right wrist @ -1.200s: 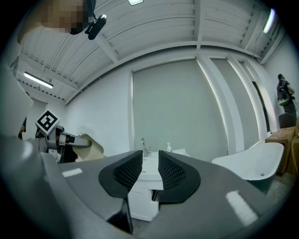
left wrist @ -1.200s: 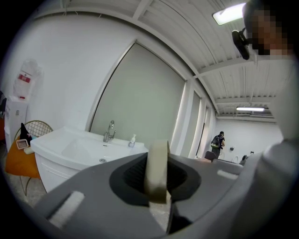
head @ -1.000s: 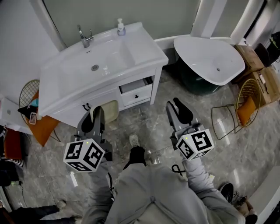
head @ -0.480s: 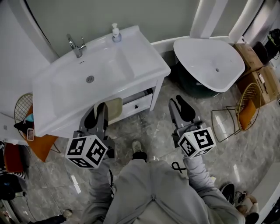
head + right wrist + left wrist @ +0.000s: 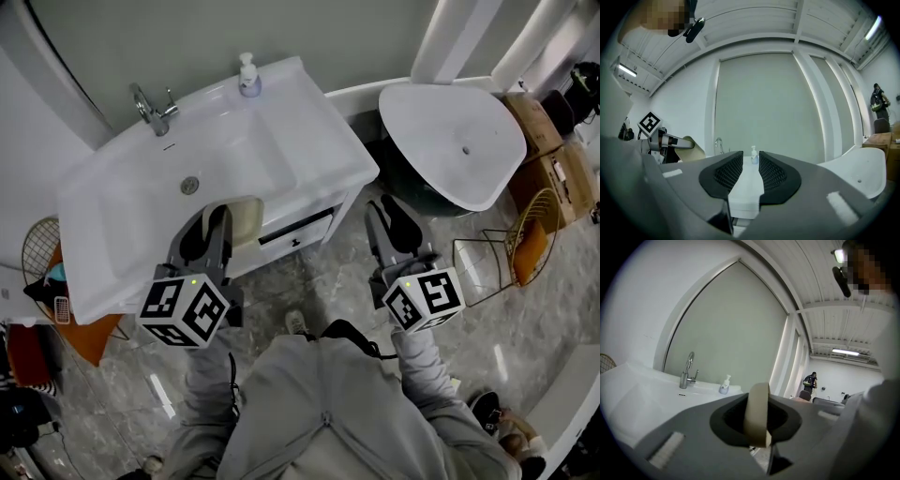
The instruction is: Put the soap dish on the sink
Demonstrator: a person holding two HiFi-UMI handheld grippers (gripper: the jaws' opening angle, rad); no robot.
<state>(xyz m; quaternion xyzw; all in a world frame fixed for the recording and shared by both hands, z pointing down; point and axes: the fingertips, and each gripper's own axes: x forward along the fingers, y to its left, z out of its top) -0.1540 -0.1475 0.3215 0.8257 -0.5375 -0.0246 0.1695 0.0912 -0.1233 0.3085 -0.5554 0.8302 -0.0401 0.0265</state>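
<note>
My left gripper [image 5: 208, 221] is shut on a beige soap dish [image 5: 240, 217], gripping it by its edge. The dish hangs over the front rim of the white sink [image 5: 309, 159], right of the drain. In the left gripper view the dish's edge [image 5: 757, 413] stands upright between the jaws, with the sink top [image 5: 642, 394] beyond it. My right gripper [image 5: 386, 216] hovers level off the sink's right front corner. Its pads [image 5: 769, 172] stand a narrow gap apart with nothing between them. From the right gripper view, the dish [image 5: 688, 143] shows at the left.
A faucet [image 5: 150, 108] and a soap bottle [image 5: 247, 77] stand at the sink's back edge. A drawer [image 5: 295, 234] under it is slightly open. To the right are a white bathtub [image 5: 459, 141], a wire stool [image 5: 530, 234] and cardboard boxes [image 5: 553, 159].
The person has walked up to the sink. Both grippers came forward with them, and the soap dish went from in front of the cabinet to over the sink's front rim.
</note>
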